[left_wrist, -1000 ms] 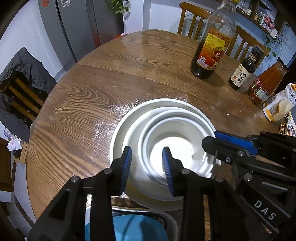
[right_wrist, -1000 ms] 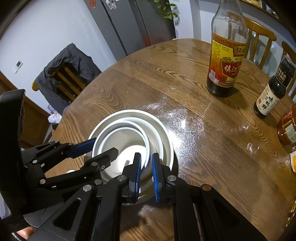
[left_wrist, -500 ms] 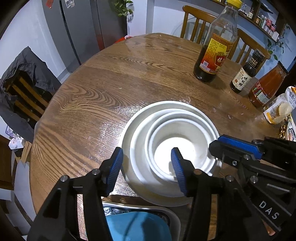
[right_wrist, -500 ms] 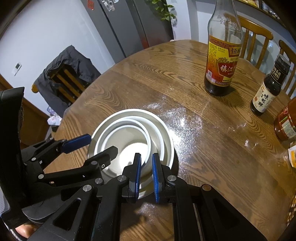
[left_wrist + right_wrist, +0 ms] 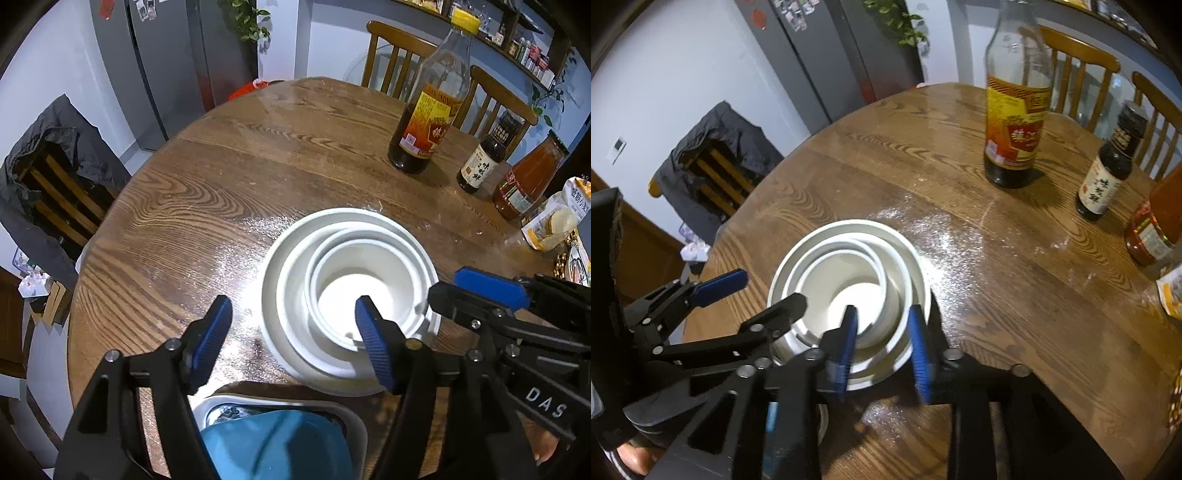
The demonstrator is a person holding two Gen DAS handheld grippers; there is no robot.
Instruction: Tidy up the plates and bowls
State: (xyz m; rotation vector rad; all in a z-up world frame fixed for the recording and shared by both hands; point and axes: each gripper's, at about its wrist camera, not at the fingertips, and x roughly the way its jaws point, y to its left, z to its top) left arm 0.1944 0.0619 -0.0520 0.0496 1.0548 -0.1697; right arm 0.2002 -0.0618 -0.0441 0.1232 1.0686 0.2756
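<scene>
A stack of white bowls [image 5: 406, 251] nested on a white plate [image 5: 321, 380] sits on the round wooden table [image 5: 221, 184]; it also shows in the right wrist view [image 5: 827, 266]. My left gripper [image 5: 293, 339] is open and empty, above the stack's near left side. My right gripper [image 5: 884, 343] is open and empty, its jaws straddling the near right rim of the stack; it also shows at the right of the left wrist view [image 5: 476, 291]. The left gripper [image 5: 738, 291] shows at the left of the right wrist view.
A blue dish [image 5: 277, 443] in a white patterned dish lies at the near table edge. A tall dark sauce bottle [image 5: 424, 122], a small dark bottle [image 5: 480, 162], an orange sauce bottle [image 5: 524, 184] and a snack bag [image 5: 554, 221] stand at the right. Chairs surround the table.
Both grippers have opened: the left widened step by step, the right went from shut to open. Both have pulled back and up a little from the bowl stack.
</scene>
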